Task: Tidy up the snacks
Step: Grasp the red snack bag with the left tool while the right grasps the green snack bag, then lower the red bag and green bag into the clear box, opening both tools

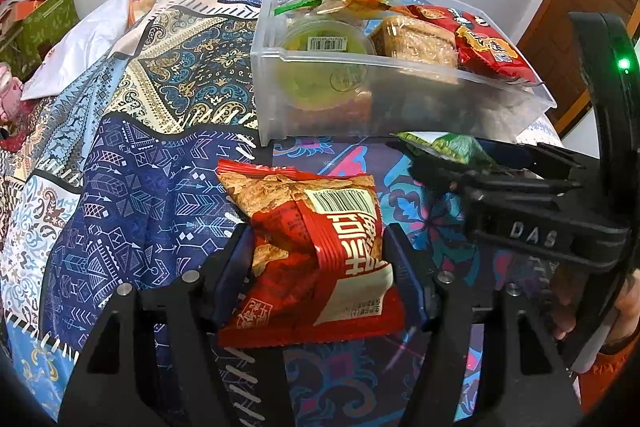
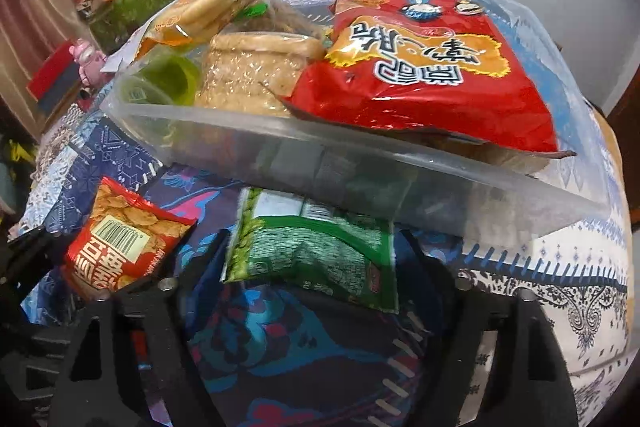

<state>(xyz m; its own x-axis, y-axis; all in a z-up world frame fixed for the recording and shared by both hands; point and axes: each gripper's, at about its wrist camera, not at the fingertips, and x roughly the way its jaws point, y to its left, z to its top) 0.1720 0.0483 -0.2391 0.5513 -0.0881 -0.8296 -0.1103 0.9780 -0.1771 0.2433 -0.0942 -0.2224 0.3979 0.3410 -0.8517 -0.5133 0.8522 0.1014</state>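
LEFT: left gripper (image 1: 318,251) clamped across red cracker packet (image 1: 310,251), mid-body, held above patterned cloth (image 1: 132,187) | RIGHT: right gripper (image 2: 310,251) clamped on green snack packet (image 2: 312,247), just before clear plastic bin (image 2: 360,163) | HANDLING: probably light, crinkly, slippery film, crushable contents; grip mid-pouch, minimal squeeze

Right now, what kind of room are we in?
Probably a bedroom or living space at home: a patchwork quilt under the clear snack bin, a wooden door, and gift boxes with plush toys.
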